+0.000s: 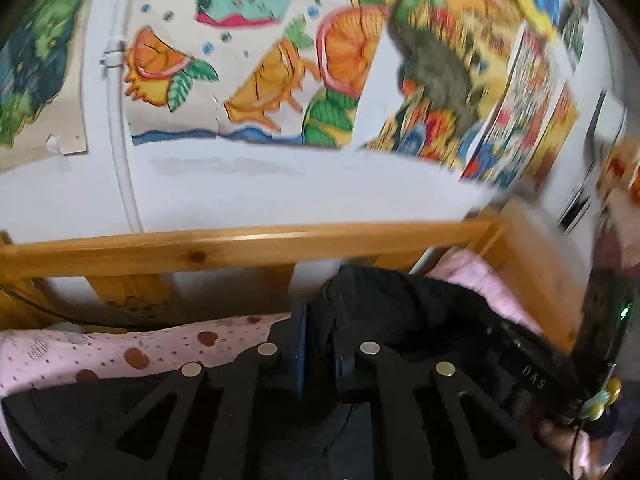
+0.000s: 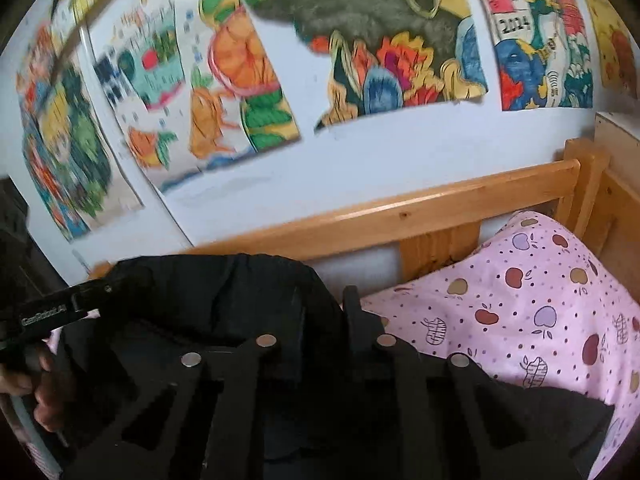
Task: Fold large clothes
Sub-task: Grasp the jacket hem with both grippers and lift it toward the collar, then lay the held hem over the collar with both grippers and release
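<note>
While both grippers work at a child's bed, a black garment is bunched up between them above a pink sheet printed with apples and dots. Seen from the left wrist, the left gripper has its blue-padded fingers drawn close together with a fold of the dark cloth pinched between them. From the right wrist, the right gripper also has its fingers nearly together, the black fabric rising between and over them, so it appears clamped on the garment, though the cloth hides the tips. The garment's gathered edge arches from the left gripper's side across to the right gripper, and more of it lies dark beneath the right gripper's body. The other gripper shows at the edge of each view, with the person's hand wrapped round its handle at lower left of the right view. Behind the bed runs a pine rail against a white wall hung with bright children's paintings of fruit, flowers and animals, some blurred.
</note>
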Demonstrator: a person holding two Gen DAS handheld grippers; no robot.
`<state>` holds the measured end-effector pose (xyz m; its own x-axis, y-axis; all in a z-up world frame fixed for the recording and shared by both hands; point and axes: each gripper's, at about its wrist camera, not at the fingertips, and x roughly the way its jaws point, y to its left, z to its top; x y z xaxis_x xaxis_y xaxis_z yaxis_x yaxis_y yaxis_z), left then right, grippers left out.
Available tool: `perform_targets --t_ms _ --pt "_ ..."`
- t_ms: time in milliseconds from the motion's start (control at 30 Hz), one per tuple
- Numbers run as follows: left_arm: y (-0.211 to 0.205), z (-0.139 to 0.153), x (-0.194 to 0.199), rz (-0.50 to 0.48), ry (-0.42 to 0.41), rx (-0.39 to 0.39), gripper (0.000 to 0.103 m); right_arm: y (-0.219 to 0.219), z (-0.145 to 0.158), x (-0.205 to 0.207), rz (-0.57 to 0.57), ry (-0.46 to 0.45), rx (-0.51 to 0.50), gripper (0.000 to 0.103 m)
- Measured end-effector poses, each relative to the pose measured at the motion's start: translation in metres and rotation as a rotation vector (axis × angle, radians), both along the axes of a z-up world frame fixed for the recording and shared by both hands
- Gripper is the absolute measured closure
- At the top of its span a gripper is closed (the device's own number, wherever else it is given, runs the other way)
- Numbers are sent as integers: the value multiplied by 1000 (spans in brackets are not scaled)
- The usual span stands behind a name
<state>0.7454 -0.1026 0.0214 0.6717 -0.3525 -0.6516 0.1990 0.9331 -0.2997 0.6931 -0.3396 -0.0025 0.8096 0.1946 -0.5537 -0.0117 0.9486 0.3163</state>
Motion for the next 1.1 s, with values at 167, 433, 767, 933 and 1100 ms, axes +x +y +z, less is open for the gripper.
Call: perform_targets --t_ms 167,433,767,933,1100 --pt "27 20 -26 42 -65 -84 97 -10 24 -30 -20 -45 -48 93" --pt "56 58 -94 -16 -157 -139 97 -7 73 -97 30 -114 -51 96" --pt "74 69 -186 -161 -238 -88 98 16 76 -209 129 -140 -183 97" --pt "71 50 -222 -216 -240 -17 98 11 49 -233 128 -90 -176 97" --pt "63 18 -254 -250 -216 58 98 12 16 -253 112 -56 -182 97"
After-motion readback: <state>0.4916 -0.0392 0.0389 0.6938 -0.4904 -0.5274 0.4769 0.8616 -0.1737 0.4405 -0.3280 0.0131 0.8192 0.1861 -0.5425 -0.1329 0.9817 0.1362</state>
